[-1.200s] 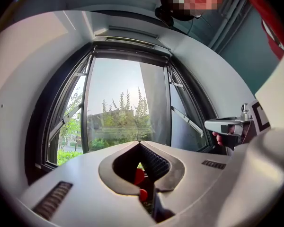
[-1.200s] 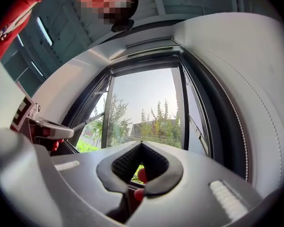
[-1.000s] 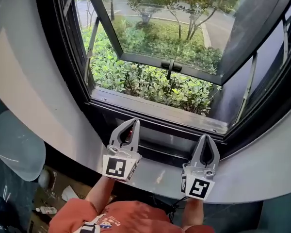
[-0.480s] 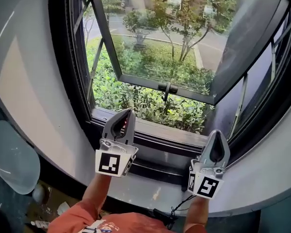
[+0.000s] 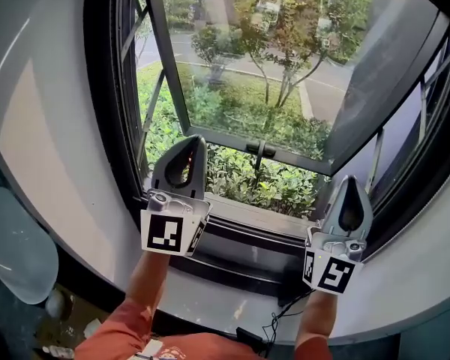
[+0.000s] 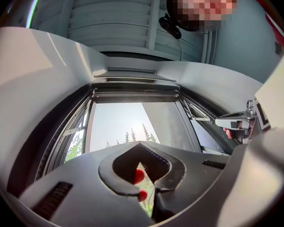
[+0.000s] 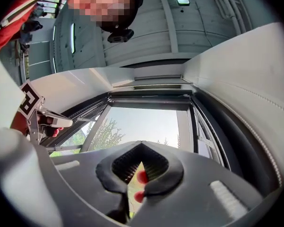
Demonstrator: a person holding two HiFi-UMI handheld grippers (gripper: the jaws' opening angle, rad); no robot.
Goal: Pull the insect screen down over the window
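The window (image 5: 135,88) has a black frame, and its glass sash (image 5: 247,73) is swung outward over green shrubs. No screen covers the opening. In both gripper views a dark bar (image 6: 135,96) (image 7: 149,100) runs along the top of the opening. I cannot tell whether it is the screen's rail. My left gripper (image 5: 193,139) is held up in front of the lower left of the opening, jaws shut and empty. My right gripper (image 5: 352,179) is raised at the lower right, shut on nothing. Each gripper (image 6: 141,144) (image 7: 141,144) points up at the top of the window.
A handle (image 5: 259,151) sits on the sash's lower rail. Curved grey reveals (image 5: 45,126) flank the opening. A pale sill (image 5: 225,306) lies below, with a black cable (image 5: 274,325) on it. A rounded grey object (image 5: 11,246) is at the lower left.
Both grippers have risen from the sill level up in front of the lower window opening. The head view has tilted upward, showing more of the street outside.
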